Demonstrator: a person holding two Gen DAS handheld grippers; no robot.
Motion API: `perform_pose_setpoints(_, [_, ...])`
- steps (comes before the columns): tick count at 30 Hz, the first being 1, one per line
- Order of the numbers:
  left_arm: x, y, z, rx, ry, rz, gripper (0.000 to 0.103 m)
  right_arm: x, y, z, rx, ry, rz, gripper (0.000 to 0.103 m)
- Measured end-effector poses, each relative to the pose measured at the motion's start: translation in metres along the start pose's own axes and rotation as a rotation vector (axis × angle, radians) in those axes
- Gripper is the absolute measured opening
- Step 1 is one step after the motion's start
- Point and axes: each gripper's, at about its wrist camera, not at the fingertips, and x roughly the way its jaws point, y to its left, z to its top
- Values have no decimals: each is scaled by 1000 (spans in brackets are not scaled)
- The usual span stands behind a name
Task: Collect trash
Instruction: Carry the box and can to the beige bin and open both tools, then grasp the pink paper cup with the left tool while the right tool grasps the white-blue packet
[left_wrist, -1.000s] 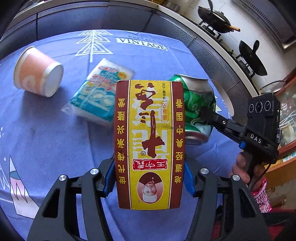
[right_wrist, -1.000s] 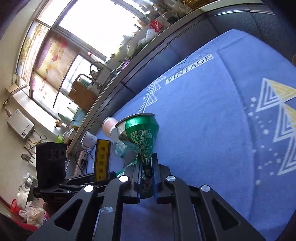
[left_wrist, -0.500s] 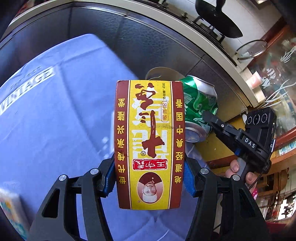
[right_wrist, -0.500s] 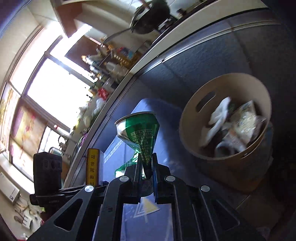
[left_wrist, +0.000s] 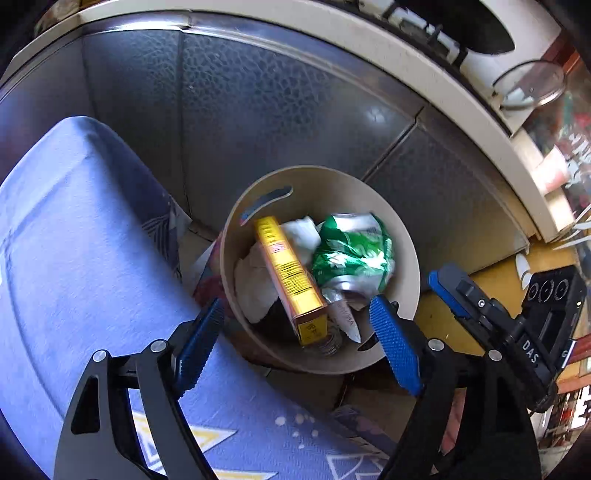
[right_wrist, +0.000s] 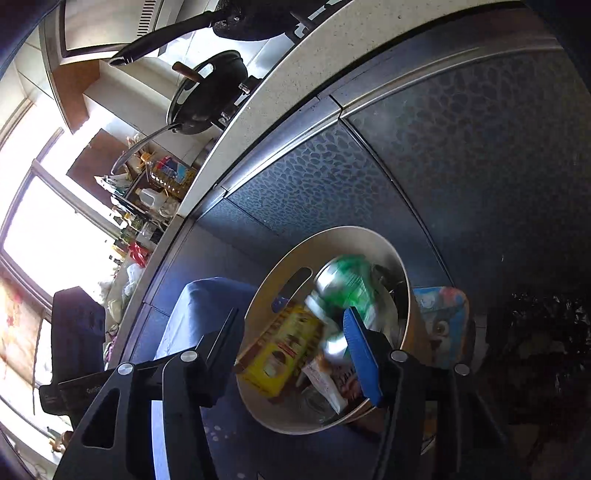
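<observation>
- The left gripper (left_wrist: 299, 334) hangs above the round beige waste bin (left_wrist: 406, 236), its blue-padded jaws spread wide with nothing between them.
- The right gripper (right_wrist: 291, 332) is likewise spread wide and empty above the same bin (right_wrist: 369, 236).
- Inside the bin, the yellow rectangular carton (left_wrist: 291, 277) lies slanted beside the crushed green drink can (left_wrist: 354, 251), on white crumpled paper (left_wrist: 255, 288).
- The blue patterned tablecloth (left_wrist: 81, 258) lies just beside the bin, the dark textured cabinet front (left_wrist: 280, 110) behind it.

Both grippers hang above the bin (left_wrist: 406, 236) — empty. Left gripper (left_wrist: 299, 343) and right gripper (right_wrist: 295, 347) stand spread wide apart.
</observation>
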Motion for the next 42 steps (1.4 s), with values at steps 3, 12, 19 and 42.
perform_pose_setpoints(3, [-34,8,-22,-5,-92,14,79,-11,-4,-11,25,4,38,56])
perform_pose_setpoints(12, [-77,22,-122,-15,-124,92,79,-24,17,-48,-7,102,92,56])
perform_pose_setpoints(19, [-99,34,-176,9,-135,155,79,-44,49,-74,-105,110,20,56])
perform_pose_setpoints(42, [-149,34,-218,46,-263,266,79,-84,91,-106,-183,111,-67,56])
